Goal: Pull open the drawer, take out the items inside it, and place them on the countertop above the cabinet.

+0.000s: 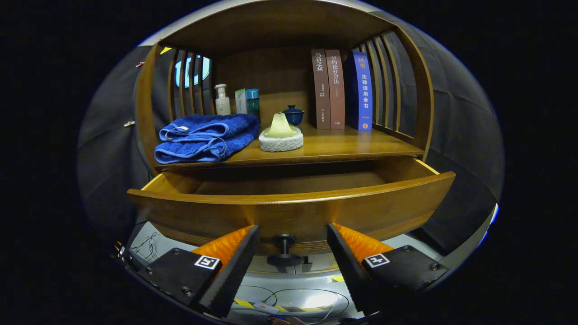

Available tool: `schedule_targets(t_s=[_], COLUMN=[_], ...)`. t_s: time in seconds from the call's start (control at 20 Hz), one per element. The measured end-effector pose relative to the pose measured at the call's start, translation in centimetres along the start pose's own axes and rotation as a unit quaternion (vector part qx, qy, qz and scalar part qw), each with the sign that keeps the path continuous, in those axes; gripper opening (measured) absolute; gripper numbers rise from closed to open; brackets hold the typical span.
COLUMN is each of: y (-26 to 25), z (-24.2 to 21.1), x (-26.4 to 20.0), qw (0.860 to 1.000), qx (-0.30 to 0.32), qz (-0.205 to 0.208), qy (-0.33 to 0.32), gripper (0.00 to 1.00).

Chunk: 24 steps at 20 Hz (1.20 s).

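the tongs [292, 246] are standing released, their 2 fingers spread wide with the drawer's dark knob [284, 249] sitting in the gap between them, touched by neither. the drawer [289, 212] is hanging pulled out from the wooden cabinet [420, 104], its curved front panel lying just ahead of the fingertips. what can be seen of the drawer's floor is showing bare wood, though the near part is hidden behind the front panel, so i cannot tell whether anything is lying there. above the drawer, the desk [343, 146] is carrying a folded blue towel [205, 137] at its left front edge. just right of the towel, near the front edge, a pale soap-like lump [280, 126] is resting on a round white pad [281, 142]. behind them, toward the back, a white bottle [222, 100], a small green-and-white box [240, 101], a teal container [253, 103] and a dark blue lidded cup [293, 115] are standing. toward the right back corner, 3 books [341, 90] are standing upright side by side, 2 brown and 1 blue. loose cables [289, 298] are lying on the pale floor below the fingers.
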<state>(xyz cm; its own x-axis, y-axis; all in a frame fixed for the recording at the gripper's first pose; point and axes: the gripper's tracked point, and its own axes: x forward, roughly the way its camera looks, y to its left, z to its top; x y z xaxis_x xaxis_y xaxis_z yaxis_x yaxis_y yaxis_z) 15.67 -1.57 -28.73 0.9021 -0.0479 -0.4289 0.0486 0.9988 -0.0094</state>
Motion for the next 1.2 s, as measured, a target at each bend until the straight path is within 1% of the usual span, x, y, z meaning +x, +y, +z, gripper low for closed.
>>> schedule_targets(t_s=[0.3,0.6,0.75,1.0,1.2], y=[0.5,0.6,0.7,1.0,1.2], z=[1.5,2.0,1.8,1.3,1.9], x=[4.0,6.2,6.5,6.7,5.3], qw=[1.0,1.0,1.0,1.0,1.0], qx=[-0.008,-0.004,-0.011,-0.01,-0.018], qz=[-0.005,-0.006,-0.014,-0.012,-0.004], qy=[-0.006,-0.006,-0.006,0.002,-0.005], gripper=[1.0,1.0,1.0,1.0,1.0])
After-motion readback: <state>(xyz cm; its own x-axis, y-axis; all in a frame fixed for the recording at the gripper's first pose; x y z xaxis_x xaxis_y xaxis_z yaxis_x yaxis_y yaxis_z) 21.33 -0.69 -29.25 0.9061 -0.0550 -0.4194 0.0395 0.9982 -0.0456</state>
